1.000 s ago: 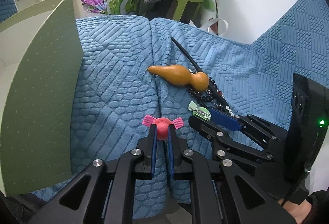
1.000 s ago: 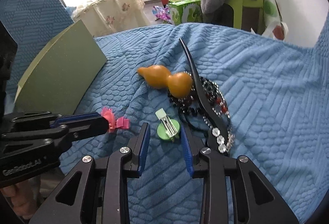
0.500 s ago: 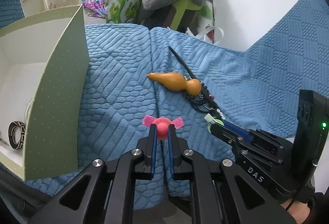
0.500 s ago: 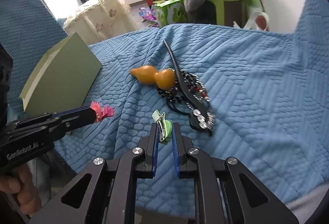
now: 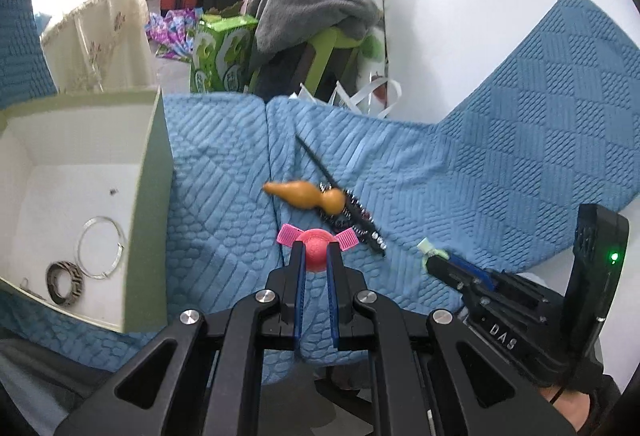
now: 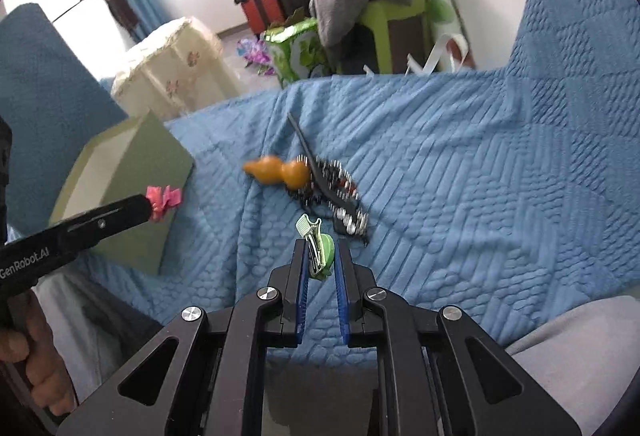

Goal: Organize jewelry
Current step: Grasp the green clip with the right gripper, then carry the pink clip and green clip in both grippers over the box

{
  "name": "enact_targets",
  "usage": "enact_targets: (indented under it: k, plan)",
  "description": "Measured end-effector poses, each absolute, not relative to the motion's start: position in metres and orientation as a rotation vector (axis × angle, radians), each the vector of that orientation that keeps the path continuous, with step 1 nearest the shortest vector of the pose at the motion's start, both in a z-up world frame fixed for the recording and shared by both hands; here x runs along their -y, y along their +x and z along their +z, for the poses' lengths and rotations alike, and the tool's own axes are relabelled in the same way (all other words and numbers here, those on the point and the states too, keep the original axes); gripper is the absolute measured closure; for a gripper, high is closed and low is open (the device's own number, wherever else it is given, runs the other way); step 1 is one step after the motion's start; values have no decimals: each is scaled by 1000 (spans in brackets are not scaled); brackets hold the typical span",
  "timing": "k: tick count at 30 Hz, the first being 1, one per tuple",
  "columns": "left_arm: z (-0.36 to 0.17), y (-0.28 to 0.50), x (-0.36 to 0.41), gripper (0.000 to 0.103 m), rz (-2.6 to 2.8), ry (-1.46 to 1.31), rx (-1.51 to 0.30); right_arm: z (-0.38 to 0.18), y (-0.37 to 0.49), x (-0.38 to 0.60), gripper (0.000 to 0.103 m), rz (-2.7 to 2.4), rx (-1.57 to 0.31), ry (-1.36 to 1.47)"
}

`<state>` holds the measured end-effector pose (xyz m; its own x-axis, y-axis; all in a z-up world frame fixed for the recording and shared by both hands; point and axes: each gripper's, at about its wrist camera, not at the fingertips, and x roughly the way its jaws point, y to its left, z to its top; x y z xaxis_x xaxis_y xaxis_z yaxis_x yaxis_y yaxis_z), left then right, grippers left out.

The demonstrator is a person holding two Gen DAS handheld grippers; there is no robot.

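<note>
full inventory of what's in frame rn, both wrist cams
pink hair clip: 1, pink, held off the blanket in the left tool
green hair clip: 1, green with metal clasp, held in the right tool
gourd pendant: 1, orange-brown, mid-blanket
beaded jewelry: a tangle, dark with red and silver beads, beside the gourd
hair stick: 1, black, lying across the beads
storage box: 1, green outside, white inside, left on the blanket
bangle: 1, silver, in the box
patterned ring: 1, brown and black, in the box
blanket: 1, blue, textured
background clutter: clothes pile, green carton, suitcase, covered stool
left tool: black, blue pads, shut
right tool: same, shut
hand: 1, gripping the left tool's handle
</note>
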<state>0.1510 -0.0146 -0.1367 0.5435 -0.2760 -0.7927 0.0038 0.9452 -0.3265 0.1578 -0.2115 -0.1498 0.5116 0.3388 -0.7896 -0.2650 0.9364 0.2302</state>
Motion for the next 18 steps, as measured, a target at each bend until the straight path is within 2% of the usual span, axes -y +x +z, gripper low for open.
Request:
enact_targets:
  k: [18]
  plan:
    - [-11, 161, -21, 95, -238, -236, -809, -3, 160, 184, 93, 344, -707, 121]
